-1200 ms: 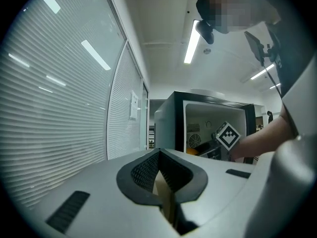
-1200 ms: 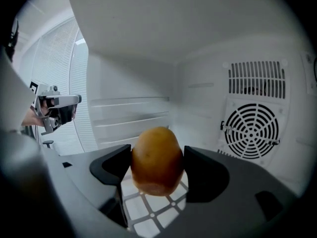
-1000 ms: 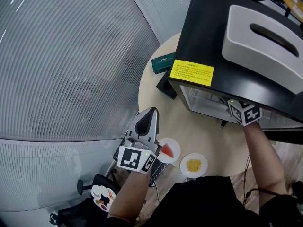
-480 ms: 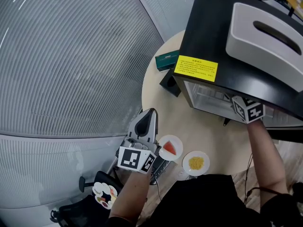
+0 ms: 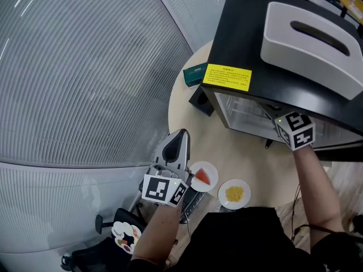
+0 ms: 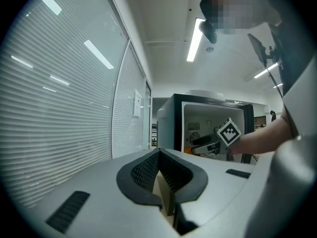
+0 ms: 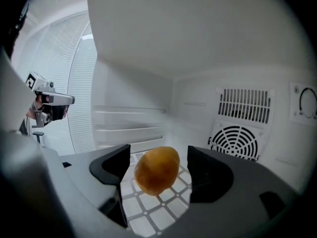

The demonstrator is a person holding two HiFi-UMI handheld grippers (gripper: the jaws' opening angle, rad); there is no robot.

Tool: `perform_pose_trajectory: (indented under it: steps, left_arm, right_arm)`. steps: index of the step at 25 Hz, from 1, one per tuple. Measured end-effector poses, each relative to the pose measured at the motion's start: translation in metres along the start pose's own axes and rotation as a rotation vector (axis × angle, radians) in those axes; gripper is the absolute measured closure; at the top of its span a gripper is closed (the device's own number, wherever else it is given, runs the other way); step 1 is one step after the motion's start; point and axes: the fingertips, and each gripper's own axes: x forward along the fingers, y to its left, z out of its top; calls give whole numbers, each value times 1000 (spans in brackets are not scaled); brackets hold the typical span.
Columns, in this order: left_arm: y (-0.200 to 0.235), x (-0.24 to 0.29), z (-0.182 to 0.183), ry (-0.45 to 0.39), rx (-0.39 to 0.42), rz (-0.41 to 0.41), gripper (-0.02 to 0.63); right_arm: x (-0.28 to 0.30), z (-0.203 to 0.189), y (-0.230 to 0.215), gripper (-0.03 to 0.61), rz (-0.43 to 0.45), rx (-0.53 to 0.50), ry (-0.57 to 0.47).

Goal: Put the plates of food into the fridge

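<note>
Curved wall of slatted blinds [image 5: 85, 67] wraps a round beige table [image 5: 184, 118]. A black mini fridge [image 5: 255, 33] sits on the table, with a yellow label [image 5: 227, 77] near its front edge and a white slotted box [image 5: 309, 41] on top. A green box [image 5: 194, 74] lies beside the fridge.

Two small white plates sit near the table's near edge, close together but apart. One plate [image 5: 197, 167] carries a red wedge of food [image 5: 203, 178]. The other plate [image 5: 221, 196] holds a heap of yellow bits [image 5: 233, 194]. Neither is in the fridge.

The fridge front is open on a white interior with a wire shelf [image 7: 148, 207] and a round fan grille [image 7: 237, 143] at the back. One golden-brown oval food item [image 7: 157, 175] rests on the shelf.

The right gripper [image 7: 158, 155] reaches inside, jaws spread wide, with the oval item between them and a gap on each side. The left gripper [image 5: 177, 136] is just beside the red-wedge plate, jaws closed tip to tip on nothing.
</note>
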Motion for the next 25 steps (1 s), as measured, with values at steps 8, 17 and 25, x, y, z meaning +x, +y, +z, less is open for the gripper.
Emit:
perform_pose_trajectory:
  steps: [8,17,25]
  left_arm:
    - [-13,-4,12,-29,3,-50,609]
    - [-28,-18,14,-12,88,-213,609]
    - [-9,-53,24,-38,65,-295,609]
  right_arm:
    - [-32,12,15,227,-37,-7,-27]
    - [-69,13,58,227,-106,22,-29]
    - [-97,14,88,227,-220,113,-63]
